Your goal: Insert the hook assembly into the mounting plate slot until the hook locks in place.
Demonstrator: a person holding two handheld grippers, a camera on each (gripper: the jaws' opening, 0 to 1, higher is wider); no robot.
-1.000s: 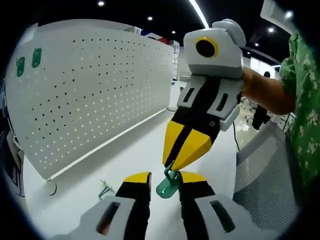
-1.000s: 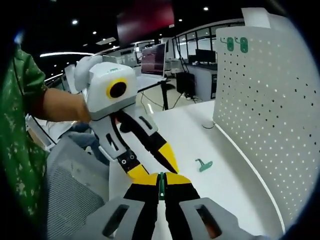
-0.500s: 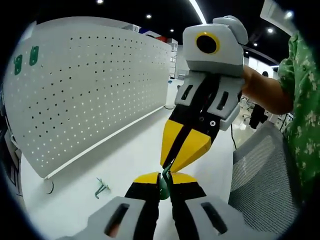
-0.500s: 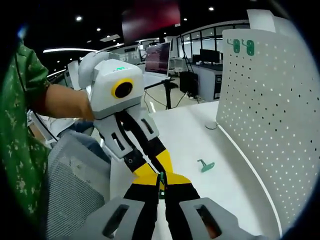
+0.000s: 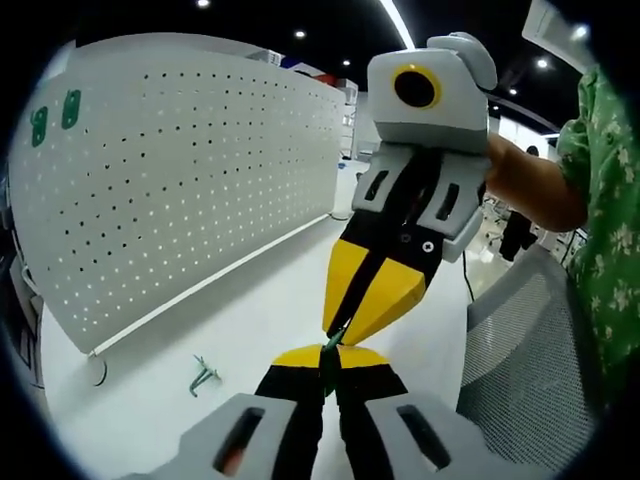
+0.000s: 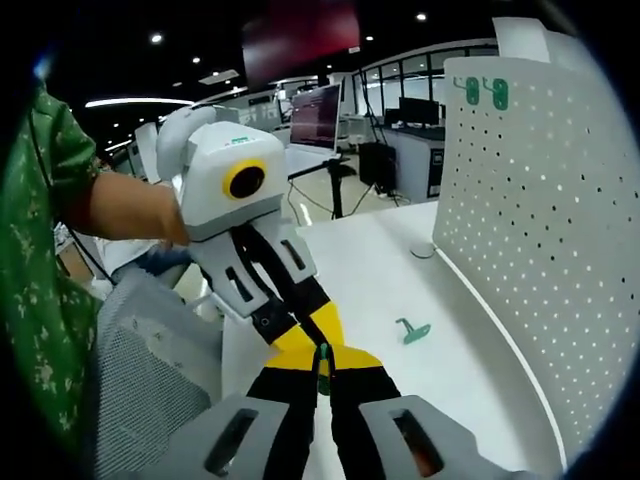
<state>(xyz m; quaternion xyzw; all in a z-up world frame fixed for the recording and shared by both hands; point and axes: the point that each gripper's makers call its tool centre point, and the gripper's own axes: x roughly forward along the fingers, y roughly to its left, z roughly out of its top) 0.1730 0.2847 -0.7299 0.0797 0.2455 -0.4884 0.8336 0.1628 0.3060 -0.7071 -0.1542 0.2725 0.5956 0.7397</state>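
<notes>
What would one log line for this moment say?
left gripper: shut on green hook | right gripper: shut on same hook | spare hook: on table | pegboard: upright

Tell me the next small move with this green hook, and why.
Probably let the right gripper release, so the left gripper alone carries the green hook toward the pegboard. Both grippers pinch the same hook above the table, and two hooks already hang on the board.

Right gripper [image 6: 322, 366] jaws pinched on green hook assembly [image 6: 321, 363]; left gripper [image 6: 318, 340] tips meet it from above. Second green hook [image 6: 411, 331] lies on white table [image 6: 380, 270], near the upright pegboard [image 6: 530, 220].
</notes>
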